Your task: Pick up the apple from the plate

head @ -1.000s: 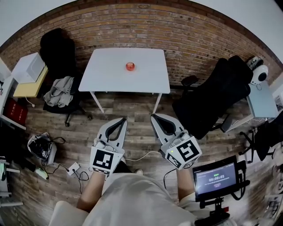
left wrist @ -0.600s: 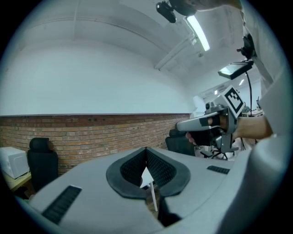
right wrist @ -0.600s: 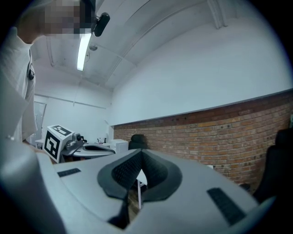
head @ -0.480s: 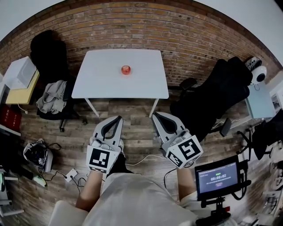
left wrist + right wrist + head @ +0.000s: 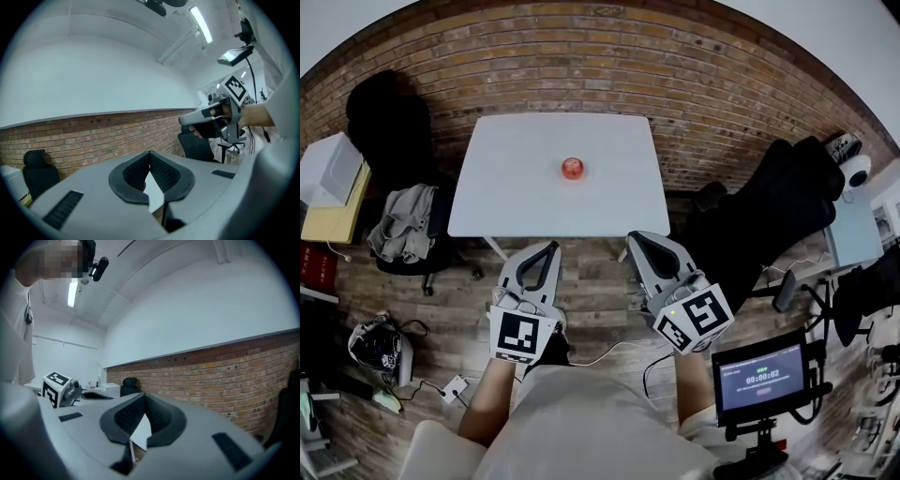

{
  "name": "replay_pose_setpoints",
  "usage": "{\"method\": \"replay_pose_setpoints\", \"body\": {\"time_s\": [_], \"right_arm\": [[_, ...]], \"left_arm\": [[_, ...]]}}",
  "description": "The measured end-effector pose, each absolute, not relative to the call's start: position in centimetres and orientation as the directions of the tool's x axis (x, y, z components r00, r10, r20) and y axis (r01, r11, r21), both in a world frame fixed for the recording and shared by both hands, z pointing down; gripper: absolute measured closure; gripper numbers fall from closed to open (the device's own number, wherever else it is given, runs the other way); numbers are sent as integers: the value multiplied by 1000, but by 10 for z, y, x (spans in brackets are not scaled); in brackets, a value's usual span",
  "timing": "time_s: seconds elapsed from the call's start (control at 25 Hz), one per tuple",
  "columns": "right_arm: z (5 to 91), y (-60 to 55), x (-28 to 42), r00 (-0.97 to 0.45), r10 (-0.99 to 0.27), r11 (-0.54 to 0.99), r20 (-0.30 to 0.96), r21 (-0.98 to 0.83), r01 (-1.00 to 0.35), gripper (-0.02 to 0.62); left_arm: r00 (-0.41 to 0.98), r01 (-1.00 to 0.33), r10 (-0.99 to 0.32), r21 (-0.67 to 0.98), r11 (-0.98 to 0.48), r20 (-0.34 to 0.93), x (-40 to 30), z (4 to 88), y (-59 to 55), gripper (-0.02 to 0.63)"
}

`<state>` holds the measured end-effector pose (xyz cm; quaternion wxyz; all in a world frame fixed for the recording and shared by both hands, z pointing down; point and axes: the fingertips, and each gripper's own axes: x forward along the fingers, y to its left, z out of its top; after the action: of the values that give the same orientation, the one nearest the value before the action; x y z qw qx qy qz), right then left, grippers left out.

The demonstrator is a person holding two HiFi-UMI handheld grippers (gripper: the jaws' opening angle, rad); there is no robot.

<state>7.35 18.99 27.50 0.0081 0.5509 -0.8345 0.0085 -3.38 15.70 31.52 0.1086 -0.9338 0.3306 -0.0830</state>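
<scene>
Nearest, at the bottom of the head view: the person's light shirt (image 5: 581, 422), forearms out fwd. Left gripper (image 5: 549, 247) (image 5: 150, 153) & right gripper (image 5: 634, 238) (image 5: 144, 396) are held side by side over the wood floor (image 5: 600, 295). Both point toward the table, each w/ its marker cube at the wrist end. Left gripper: jaws clenched, black pads meeting at the tips, nothing btwn them. Right gripper: same, jaws pressed together, empty. At the person's right is a small screen on a stand (image 5: 757, 378), display lit. On the floor at left are a white power strip (image 5: 453, 385) w/ cables & a dark heap (image 5: 380, 342); can't tell what it is. Further out, the white table (image 5: 516, 192) stands just ahead of both grippers' tips, not touched. The apple (image 5: 573, 168), red, sits approx mid-table, well apart from both grippers. Any plate under it is too small to make out. Left of the table: a black chair (image 5: 384, 117) w/ grey clothes (image 5: 401, 220) draped by it, & a white box (image 5: 328, 167) at the far left. Right of the table: a big black office chair (image 5: 769, 202). Farthest: the brick wall (image 5: 581, 66) behind the table, w/ a white wall (image 5: 93, 70) above it in both gripper views.
</scene>
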Motion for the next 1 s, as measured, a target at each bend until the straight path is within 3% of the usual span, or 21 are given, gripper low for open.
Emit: {"method": "replay_pose_setpoints", "body": {"time_s": [1.0], "right_arm": [[287,86,69,-369,-924,370,103,-12,-929,594]], "left_arm": [[798,-580,-597,-165,-798,80,-34,312,57,601]]}}
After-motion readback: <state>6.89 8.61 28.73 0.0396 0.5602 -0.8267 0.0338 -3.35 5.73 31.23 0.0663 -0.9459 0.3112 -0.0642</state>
